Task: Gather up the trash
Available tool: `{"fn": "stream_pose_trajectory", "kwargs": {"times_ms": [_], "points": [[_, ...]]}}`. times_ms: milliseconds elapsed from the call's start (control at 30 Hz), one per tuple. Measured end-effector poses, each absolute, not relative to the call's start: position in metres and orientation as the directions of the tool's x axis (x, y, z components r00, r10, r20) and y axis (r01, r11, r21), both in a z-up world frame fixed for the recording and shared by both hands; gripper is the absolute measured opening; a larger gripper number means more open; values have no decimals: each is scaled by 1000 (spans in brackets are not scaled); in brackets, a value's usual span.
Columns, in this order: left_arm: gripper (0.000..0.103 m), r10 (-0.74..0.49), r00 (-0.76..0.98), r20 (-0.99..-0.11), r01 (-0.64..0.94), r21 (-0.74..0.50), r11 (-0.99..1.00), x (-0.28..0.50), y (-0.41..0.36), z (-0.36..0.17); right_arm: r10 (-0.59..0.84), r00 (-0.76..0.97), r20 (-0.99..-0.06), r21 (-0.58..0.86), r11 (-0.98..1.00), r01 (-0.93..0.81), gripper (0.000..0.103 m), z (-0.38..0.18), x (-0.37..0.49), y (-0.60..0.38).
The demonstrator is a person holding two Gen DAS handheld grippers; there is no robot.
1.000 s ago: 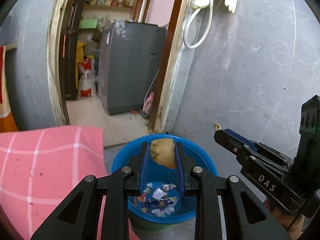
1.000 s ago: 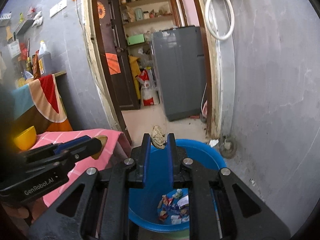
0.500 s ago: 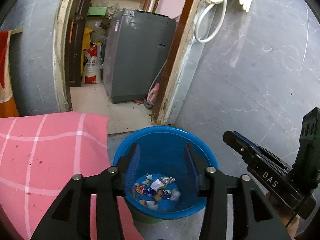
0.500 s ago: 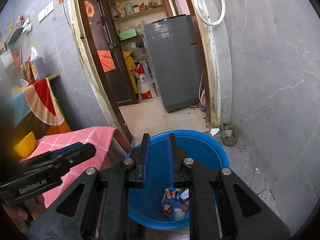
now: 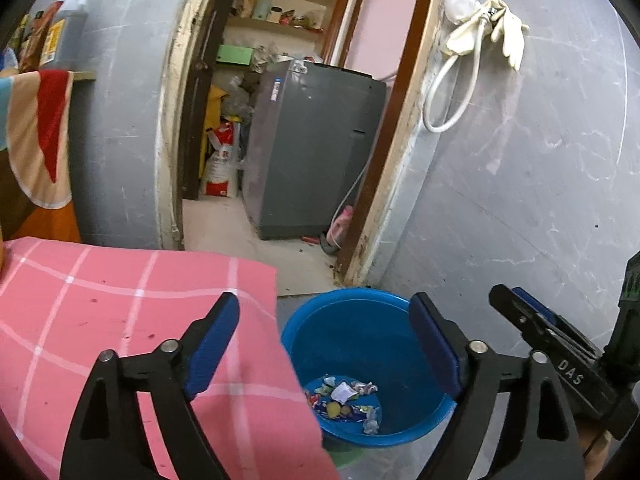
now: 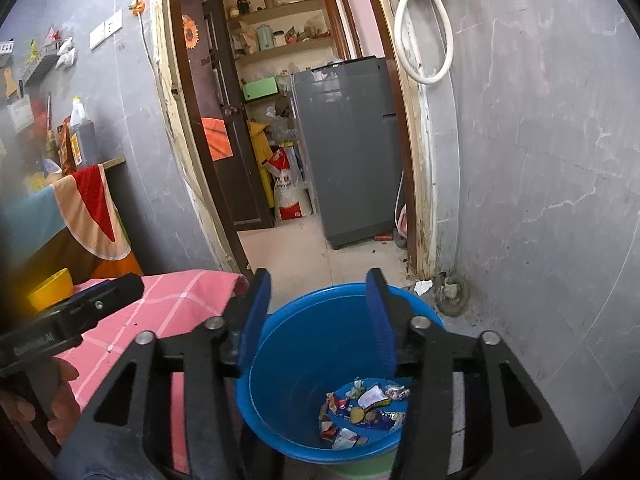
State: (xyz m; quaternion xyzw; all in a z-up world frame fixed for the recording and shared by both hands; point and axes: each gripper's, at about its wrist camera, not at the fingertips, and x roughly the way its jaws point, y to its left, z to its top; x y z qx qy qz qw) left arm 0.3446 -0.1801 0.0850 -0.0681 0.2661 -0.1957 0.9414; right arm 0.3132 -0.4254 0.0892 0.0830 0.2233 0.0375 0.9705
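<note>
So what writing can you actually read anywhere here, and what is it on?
"DAS": on the right gripper, seen from the left wrist.
White lettering on the left gripper: too blurred to read.
Red print on the white sack: too small to read.
Trash wrappers in the blue basin: unreadable.

The basin [image 6: 280,360] stands on the floor just right of the cloth-covered table [image 5: 100,300], its near-left rim hidden under the cloth's hanging edge in the left wrist view. The scraps of trash [image 6: 360,408] lie together in the bottom of the basin, toward its near right side. Behind the basin a doorway opens into a far room, where a washing machine [image 6: 348,148] stands against the right door frame, a sack [image 6: 288,192] on the floor to its left and shelves [image 6: 280,12] on the wall behind. A wall runs along the basin's right, and a hose [image 5: 452,92] hangs on it beside the door frame.
</note>
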Motion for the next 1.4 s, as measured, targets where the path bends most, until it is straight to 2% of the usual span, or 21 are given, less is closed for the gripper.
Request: {"fn": "stream_pose_trajectory", "kwargs": {"times_ms": [100,167,400,833,1400], "points": [[90,-393,789,-472,324,-224,919,338,-173,87,104,902,-419,166,985,-37,101,94,309,-422],[94,-388,793,-470,321,-219,921,333,-168,88,99,903,-418,152,988,-38,103,97,306,-418],[100,-371,821,-433,308,-210,928,306,-150,92,102,910,-402,135,989,-51,103,106,284,-405],[101,-348,859,-376,296,-191,936,244,-118,107,149,927,-343,178,980,-91,103,119,225,-380],[101,-285,883,-373,231,-184,955,163,-82,100,139,954,-265,136,985,-106,103,117,137,-349]]}}
